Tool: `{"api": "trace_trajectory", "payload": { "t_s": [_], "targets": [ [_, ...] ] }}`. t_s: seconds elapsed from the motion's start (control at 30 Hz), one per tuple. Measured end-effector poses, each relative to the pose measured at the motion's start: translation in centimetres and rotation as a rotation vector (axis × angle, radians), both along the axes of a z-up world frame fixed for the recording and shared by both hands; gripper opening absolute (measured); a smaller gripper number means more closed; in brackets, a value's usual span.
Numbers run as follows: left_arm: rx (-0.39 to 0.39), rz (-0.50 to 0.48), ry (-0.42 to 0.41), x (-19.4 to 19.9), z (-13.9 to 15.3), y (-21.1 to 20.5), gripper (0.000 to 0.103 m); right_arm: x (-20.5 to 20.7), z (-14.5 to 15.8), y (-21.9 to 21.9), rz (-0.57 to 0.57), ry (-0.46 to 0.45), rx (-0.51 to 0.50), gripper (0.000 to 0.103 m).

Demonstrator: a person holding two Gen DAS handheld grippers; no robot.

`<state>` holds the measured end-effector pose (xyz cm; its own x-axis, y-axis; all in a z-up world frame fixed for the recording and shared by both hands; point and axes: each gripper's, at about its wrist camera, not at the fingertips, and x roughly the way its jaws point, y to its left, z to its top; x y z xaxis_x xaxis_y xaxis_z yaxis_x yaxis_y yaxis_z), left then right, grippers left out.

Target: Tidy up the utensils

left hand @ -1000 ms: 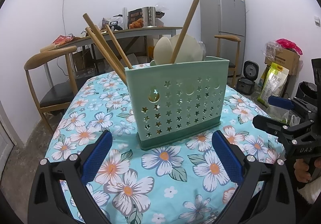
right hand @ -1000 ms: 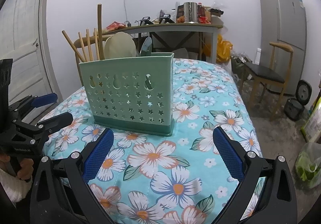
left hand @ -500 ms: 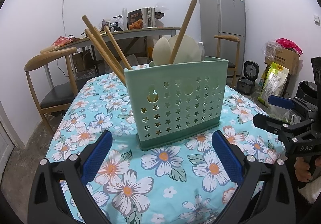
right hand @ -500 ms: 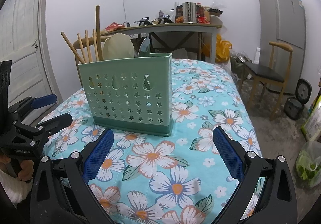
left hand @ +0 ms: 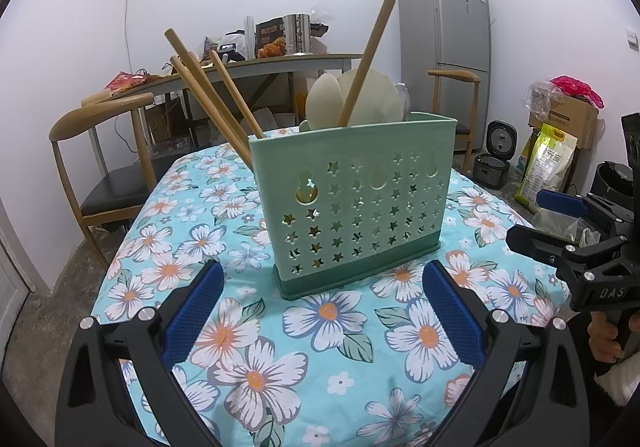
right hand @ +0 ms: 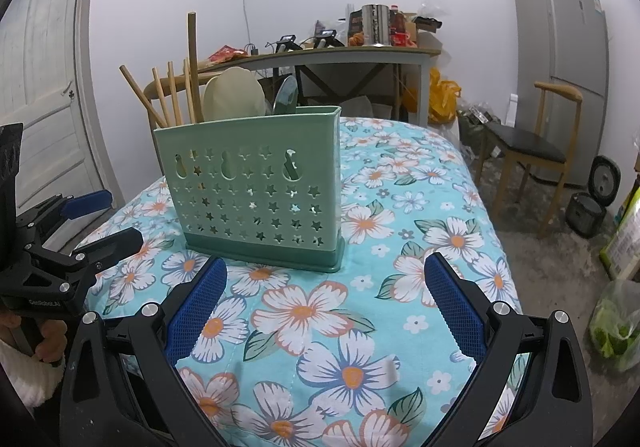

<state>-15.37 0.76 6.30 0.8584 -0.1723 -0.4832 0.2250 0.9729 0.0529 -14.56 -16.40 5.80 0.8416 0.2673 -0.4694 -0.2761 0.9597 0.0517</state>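
Observation:
A green utensil holder (left hand: pixel 352 203) with star-shaped holes stands upright on the floral tablecloth (left hand: pixel 320 347); it also shows in the right wrist view (right hand: pixel 256 187). Wooden chopsticks (left hand: pixel 212 103) lean out of its left end, and a wooden-handled utensil (left hand: pixel 366 59) and cream spoons (left hand: pixel 360 103) stand in it. My left gripper (left hand: pixel 320 315) is open and empty in front of the holder. My right gripper (right hand: pixel 326 303) is open and empty, also just short of it. Each gripper shows in the other's view, the right one (left hand: pixel 560 231) and the left one (right hand: pixel 80 223).
A wooden chair (left hand: pixel 100 151) stands left of the table, another (right hand: pixel 532 139) to the right. A cluttered side table (left hand: pixel 260 63) and a grey fridge (left hand: pixel 444 55) stand behind. Bags and a rice cooker (left hand: pixel 496 159) sit on the floor. A white door (right hand: pixel 44 87) is at left.
Both views have drifted slightly; the holder sits a little lower and more to the left in frame. Both grippers stay open and empty.

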Motion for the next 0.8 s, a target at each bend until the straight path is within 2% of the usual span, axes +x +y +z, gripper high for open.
{"api": "trace_trajectory", "payload": {
  "t_s": [0.8],
  "targets": [
    [0.026,-0.013,0.008,0.09,-0.16,-0.52,0.097,0.04,0.09,0.07,0.000,0.001,0.006,0.095]
  ]
}}
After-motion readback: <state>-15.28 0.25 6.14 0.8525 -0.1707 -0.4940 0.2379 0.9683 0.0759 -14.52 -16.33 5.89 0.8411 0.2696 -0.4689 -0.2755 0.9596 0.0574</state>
